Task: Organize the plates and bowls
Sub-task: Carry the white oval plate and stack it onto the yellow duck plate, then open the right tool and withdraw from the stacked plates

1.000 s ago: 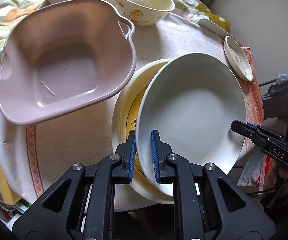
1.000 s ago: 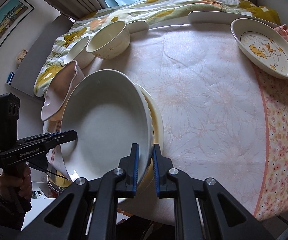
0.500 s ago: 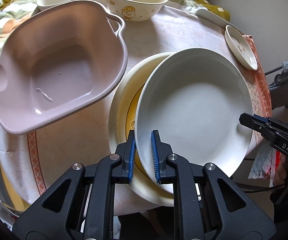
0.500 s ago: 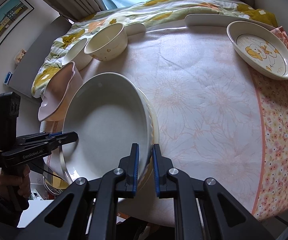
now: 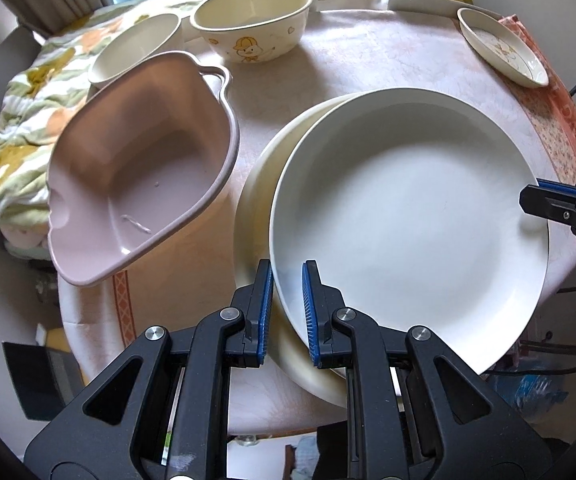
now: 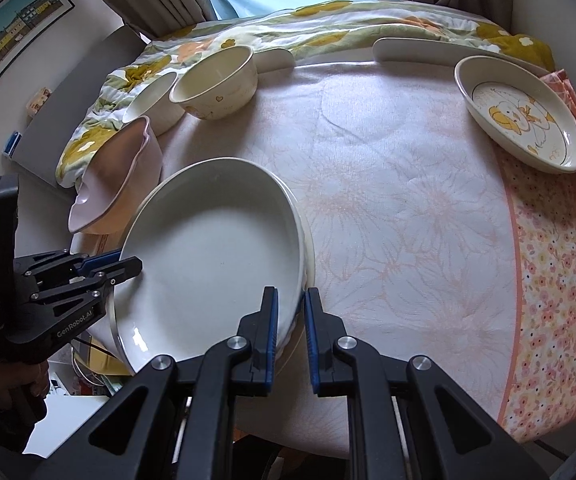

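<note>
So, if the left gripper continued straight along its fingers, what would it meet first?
The left gripper is already shut on the white plate, so it would push against that rim. Beyond it probably lies the cream plate underneath; depth is unclear.

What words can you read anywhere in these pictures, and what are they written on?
"GenRobot.AI": on the side of the left gripper, seen from the right wrist camera.
The duck plate has faint writing near its rim, too small to read.
The duck bowl shows only a drawing and small hearts, no words.
The framed picture on the wall shows no readable words.
</note>
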A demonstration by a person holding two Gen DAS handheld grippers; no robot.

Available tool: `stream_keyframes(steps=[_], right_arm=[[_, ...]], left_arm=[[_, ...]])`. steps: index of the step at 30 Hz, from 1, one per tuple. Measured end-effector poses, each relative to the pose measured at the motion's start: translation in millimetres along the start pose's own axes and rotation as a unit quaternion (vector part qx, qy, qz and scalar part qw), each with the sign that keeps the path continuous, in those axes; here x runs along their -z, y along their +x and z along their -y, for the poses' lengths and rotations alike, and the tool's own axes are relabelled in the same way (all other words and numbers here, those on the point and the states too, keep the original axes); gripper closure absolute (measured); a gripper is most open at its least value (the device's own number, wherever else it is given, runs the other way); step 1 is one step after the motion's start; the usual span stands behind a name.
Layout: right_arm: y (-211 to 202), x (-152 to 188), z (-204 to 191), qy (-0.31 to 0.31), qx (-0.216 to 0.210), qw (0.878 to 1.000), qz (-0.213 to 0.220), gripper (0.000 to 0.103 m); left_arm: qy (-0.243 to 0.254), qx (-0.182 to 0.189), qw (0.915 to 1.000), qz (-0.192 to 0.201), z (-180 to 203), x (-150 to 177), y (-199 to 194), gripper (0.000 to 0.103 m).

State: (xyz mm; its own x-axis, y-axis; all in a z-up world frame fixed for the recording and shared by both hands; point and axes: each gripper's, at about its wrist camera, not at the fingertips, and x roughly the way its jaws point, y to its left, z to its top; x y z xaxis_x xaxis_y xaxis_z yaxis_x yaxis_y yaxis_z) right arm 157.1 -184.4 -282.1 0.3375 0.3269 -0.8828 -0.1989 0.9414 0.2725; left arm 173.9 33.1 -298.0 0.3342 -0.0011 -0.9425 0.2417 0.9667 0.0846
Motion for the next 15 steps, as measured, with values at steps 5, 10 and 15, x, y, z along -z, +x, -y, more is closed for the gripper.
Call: stream_keyframes(steps=[5, 10, 15], right_arm=[[-1.4, -0.9, -3.8, -0.009, 0.009, 1.0, 0.008, 0.091], [1.5, -3.5, -15.2, -0.026, 0.006, 1.0, 0.01, 0.091], [4.8, -2.2, -21.1, -0.029, 0.001, 1.0, 0.009, 0.091]], left_arm=[[0.033, -0.058, 0.9975, 0.021, 13.3, 2.0, -8.4, 0.09], [0.034, -0.061, 0.9972, 0.027, 11.1, 1.6, -5.8, 0.09], [0.027, -0.052, 0.9979, 0.027, 8.0, 1.9, -7.2, 0.09]])
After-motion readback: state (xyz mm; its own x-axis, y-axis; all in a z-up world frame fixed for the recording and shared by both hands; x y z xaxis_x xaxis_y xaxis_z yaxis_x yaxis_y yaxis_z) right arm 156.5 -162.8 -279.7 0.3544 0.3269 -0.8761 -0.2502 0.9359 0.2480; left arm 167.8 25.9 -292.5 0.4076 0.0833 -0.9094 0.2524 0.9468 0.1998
